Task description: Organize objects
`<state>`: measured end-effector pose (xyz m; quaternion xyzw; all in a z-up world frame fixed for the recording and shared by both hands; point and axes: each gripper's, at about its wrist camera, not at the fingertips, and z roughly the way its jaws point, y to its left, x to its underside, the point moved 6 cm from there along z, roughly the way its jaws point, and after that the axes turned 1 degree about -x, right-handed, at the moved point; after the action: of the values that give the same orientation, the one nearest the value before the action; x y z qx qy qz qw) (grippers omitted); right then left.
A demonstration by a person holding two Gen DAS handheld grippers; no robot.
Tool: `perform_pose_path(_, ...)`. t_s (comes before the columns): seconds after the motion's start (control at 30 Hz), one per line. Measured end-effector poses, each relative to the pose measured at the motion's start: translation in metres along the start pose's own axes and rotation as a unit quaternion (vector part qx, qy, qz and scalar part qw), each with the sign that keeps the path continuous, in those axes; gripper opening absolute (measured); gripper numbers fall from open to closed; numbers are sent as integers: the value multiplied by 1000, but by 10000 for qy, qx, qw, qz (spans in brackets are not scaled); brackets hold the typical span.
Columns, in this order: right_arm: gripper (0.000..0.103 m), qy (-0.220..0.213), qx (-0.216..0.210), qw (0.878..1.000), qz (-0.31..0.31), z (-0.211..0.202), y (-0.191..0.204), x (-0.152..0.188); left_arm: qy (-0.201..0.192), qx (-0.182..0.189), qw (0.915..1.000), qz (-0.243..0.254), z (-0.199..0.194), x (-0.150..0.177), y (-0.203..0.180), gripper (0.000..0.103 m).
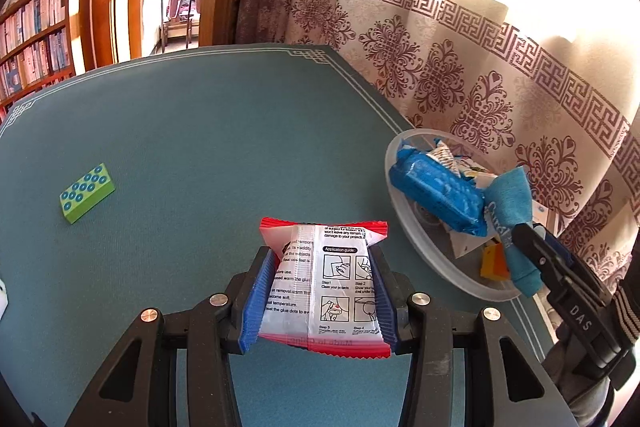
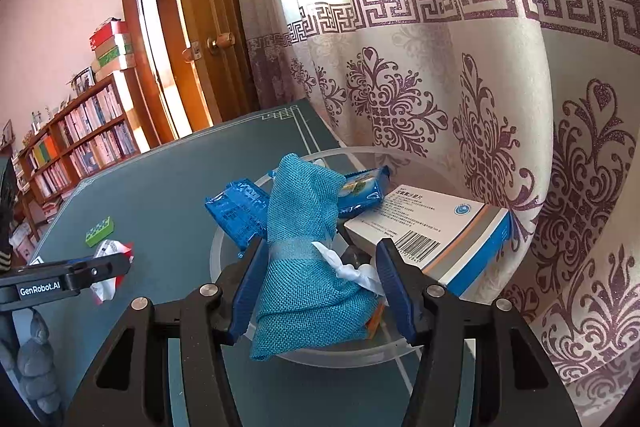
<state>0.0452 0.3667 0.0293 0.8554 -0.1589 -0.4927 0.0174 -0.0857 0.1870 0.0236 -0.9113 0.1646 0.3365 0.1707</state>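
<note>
Most of the sorting looks done — your clear bowl [image 2: 224,231] at the curtain side of the surface [image 1: 192,131] already holds two blue wrapped packs [image 2: 238,213], a white medicine box [image 2: 428,227], a small orange item [image 1: 494,261] and the blue mesh pouch [image 2: 304,227].

Your right hand-held gripper [image 2: 320,291] sits over the bowl with the pouch between its jaws; the left pad touches the fabric, the right pad stands apart from it, so it reads as released, with the pouch lying on the bowl's contents and draping over the near rim.

Your left hand-held gripper [image 1: 324,291] is clenched on the red-and-white glue-dot packet [image 1: 326,279], held above the surface just beside the bowl. By my judgement that packet goes in next.

After that, the green dotted block [image 1: 87,191] lies alone on the surface, well apart from the bowl — still to be collected.

What you cannot settle from here: a white thing [image 1: 2,297] is cut off at the left edge of the left wrist view, so more may be waiting there. The bowl's bottom is buried under the pouch and packs, and the orange item is mostly covered — its kind is unclear.
</note>
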Motion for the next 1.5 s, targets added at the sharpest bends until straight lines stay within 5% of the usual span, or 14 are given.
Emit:
perform_pose_path(0.37, 58, -56, -166, 9996, 200, -2, -12, 1, -53, 235, 9985, 498, 17, -26, -60, 49)
perform_pose_path(0.93, 58, -137, -228, 9991, 331, -2, -19, 4, 311, 662, 9973, 117, 52, -34, -82, 49)
perform_pose_path(1.13, 58, -160, -212, 9991, 330, -3, -19, 5, 574, 1109, 9918, -256, 63, -32, -88, 50)
perform_pose_path(1.5, 58, -143, -155, 9993, 313, -4, -20, 5, 445, 1328, 9891, -451, 56, -29, -87, 80)
